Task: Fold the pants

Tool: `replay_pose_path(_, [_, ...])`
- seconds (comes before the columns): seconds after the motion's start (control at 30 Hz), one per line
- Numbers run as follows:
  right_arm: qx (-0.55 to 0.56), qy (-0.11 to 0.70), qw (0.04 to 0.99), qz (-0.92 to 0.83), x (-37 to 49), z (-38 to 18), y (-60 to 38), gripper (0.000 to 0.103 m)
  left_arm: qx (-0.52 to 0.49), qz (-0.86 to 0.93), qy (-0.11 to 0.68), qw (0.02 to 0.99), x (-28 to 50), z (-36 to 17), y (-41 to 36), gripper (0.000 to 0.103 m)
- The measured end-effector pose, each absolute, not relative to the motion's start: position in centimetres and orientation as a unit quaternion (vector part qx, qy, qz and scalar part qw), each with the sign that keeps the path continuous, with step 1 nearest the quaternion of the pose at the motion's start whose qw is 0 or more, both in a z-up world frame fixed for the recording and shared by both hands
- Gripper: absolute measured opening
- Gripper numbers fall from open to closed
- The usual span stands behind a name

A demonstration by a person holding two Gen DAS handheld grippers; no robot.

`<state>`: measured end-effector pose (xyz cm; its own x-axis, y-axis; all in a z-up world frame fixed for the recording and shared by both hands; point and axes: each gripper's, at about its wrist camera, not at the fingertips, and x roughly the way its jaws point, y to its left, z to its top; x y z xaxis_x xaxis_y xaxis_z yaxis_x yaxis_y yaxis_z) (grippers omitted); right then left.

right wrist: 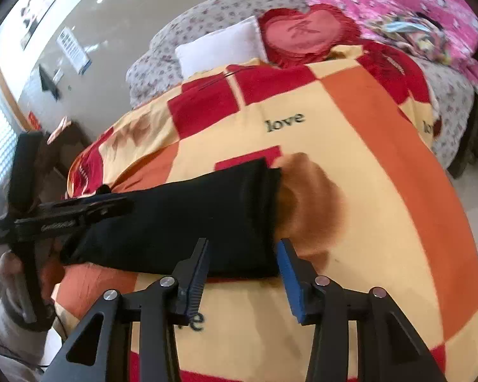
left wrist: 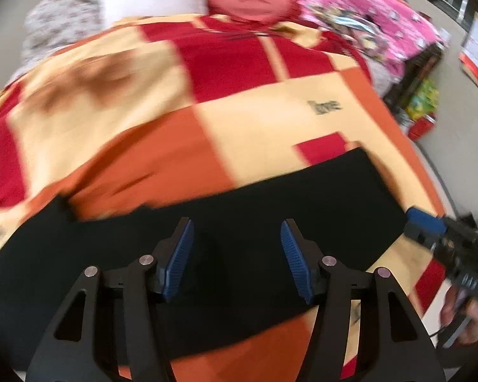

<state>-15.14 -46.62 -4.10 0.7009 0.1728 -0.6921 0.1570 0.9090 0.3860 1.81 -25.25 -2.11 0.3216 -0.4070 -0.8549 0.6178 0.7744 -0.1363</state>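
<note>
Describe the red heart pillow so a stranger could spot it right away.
Start at the big orange, red and cream checked blanket covering the bed. At its far end, a red heart-shaped cushion with a frilled edge lies between a plain white rectangular pillow and a pink printed quilt. No neighbour shares its heart shape.

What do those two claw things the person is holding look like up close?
Each is matte black plastic. The left gripper and right gripper both have two angular fingers with triangular cut-outs, silver pivot pins and ribbed blue pads. Seen from the right wrist, the left one has pale lettering along its side.
</note>
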Motion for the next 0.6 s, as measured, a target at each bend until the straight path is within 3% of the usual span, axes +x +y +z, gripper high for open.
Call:
replay_pose_path(0.23, [0.234, 0.394, 0.889, 0.013, -15.0, -5.7, -47.3, 0.046, 0.136, -0.371, 0.497, 0.773, 3.4, -3.3, -33.4, 0.057])
replay_pose_path(0.6, [0.275, 0.358, 0.891, 0.057, -14.8, -6.5, -47.4, 0.051, 0.167, -0.418, 0.507, 0.735, 3.7, -4.6, -39.6, 0.057])
